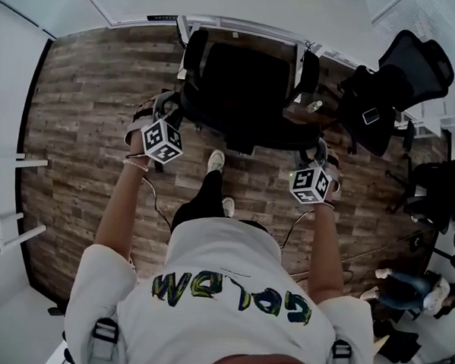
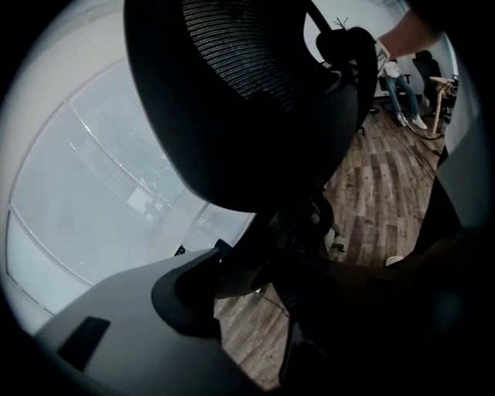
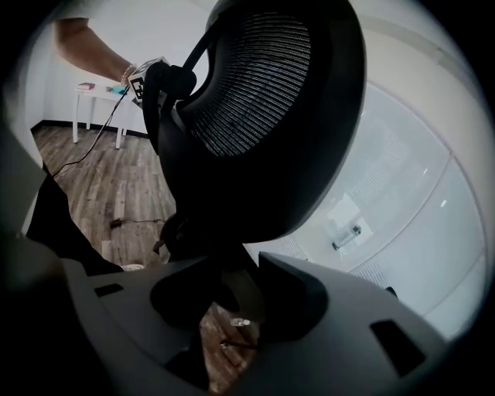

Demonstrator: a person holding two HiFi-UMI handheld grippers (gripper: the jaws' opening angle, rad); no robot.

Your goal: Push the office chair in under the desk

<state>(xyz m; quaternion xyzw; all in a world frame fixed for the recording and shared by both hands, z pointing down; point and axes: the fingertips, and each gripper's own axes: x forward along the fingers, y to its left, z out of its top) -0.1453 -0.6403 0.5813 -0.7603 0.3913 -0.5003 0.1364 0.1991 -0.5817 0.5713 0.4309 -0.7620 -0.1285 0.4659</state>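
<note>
The black mesh-backed office chair point(image 1: 244, 87) stands on the brown wood-plank floor point(image 1: 86, 117), facing the white desk point(image 1: 244, 7). Its armrests sit near the desk legs. Its backrest is on the person's side, clear of the desk edge.

**Grip arrangement**
- The left gripper point(image 1: 169, 110) is at the left edge of the backrest and the right gripper point(image 1: 320, 153) is at the right edge. The two are roughly level with each other.
- A hold on both edges probably keeps the castor chair from swivelling or veering when it is pushed.
- Both grippers point forward and downward, so a push would act low on the backrest point(image 3: 255, 85) and toward the desk.

**Jaw state**
- Right gripper: the jaws are part-way apart and clamped on the dark frame edge of the backrest. The edge fills the gap between them.
- Left gripper: the jaws stand wider and appear closed on a thicker part of the frame below the mesh point(image 2: 247, 54). The far jaw is in shadow, so this contact is a judgement.

**Position of the chair relative to the grippers**
- The chair lies directly ahead of both grippers, between them and the desk.

**Task progress**
- The chair is not yet fully under the desk.
</note>
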